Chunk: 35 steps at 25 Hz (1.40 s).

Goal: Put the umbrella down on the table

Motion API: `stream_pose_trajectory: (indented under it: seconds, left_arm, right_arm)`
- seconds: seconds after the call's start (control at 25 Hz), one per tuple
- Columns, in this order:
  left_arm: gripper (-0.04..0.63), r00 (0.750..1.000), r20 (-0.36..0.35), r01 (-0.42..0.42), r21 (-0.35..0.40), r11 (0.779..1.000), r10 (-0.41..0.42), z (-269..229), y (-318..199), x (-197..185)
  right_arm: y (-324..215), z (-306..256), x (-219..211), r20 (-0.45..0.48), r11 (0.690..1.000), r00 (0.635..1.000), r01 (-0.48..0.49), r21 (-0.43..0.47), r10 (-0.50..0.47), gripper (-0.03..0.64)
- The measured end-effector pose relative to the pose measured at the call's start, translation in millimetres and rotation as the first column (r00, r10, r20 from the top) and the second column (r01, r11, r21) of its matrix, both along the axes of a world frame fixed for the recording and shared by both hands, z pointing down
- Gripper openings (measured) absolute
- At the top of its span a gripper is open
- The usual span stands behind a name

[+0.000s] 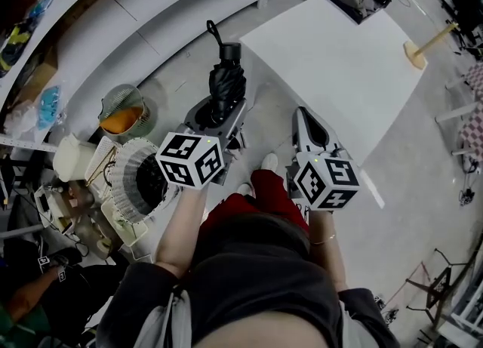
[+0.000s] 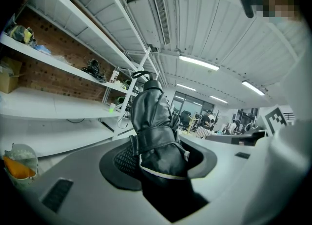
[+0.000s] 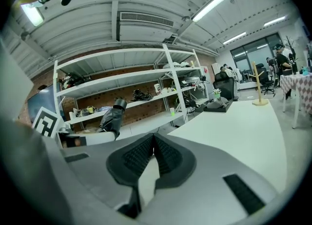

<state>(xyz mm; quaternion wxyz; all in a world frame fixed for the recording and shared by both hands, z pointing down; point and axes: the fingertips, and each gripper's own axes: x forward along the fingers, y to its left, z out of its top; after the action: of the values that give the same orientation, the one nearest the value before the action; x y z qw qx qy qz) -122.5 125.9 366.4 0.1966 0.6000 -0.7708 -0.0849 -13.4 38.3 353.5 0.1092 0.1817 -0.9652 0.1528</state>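
My left hand-held gripper (image 1: 219, 115) grips the folded umbrella (image 1: 227, 79), short of the table (image 1: 343, 67); right hand-held gripper (image 1: 309, 129) closed, empty. Set-down remains.

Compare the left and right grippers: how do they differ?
The left gripper is clamped on a folded black umbrella, jaws held wide; the right gripper is shut, pads meeting, empty. The left gripper sits beside the table; the right gripper overlaps its edge. Both carry marker cubes.

Folded black fabric umbrella (image 1: 226, 82) clamped in left gripper (image 1: 217, 116) — right gripper (image 1: 302, 116) alongside; white rectangular table (image 1: 339, 67) just ahead of both.
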Motion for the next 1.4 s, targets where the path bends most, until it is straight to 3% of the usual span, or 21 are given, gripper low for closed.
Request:
stream_pose_trajectory:
  seconds: [0.72, 1.4]
  left_arm:
    - [0.212, 0.999, 0.013, -0.043, -0.07, 0.997, 0.044, 20.7, -94.9, -46.2]
    - [0.212, 0.997, -0.005, -0.083, -0.111, 0.99, 0.083, 38.8, -218.9, -97.4]
  right_arm:
    - [-93.7, 19.1, -28.5, -0.017, 0.997, 0.997, -0.076, -0.023, 0.075, 0.018]
    - [-201.1, 38.9, -50.3, -0.068, 0.987, 0.987, -0.152, -0.052, 0.148, 0.018]
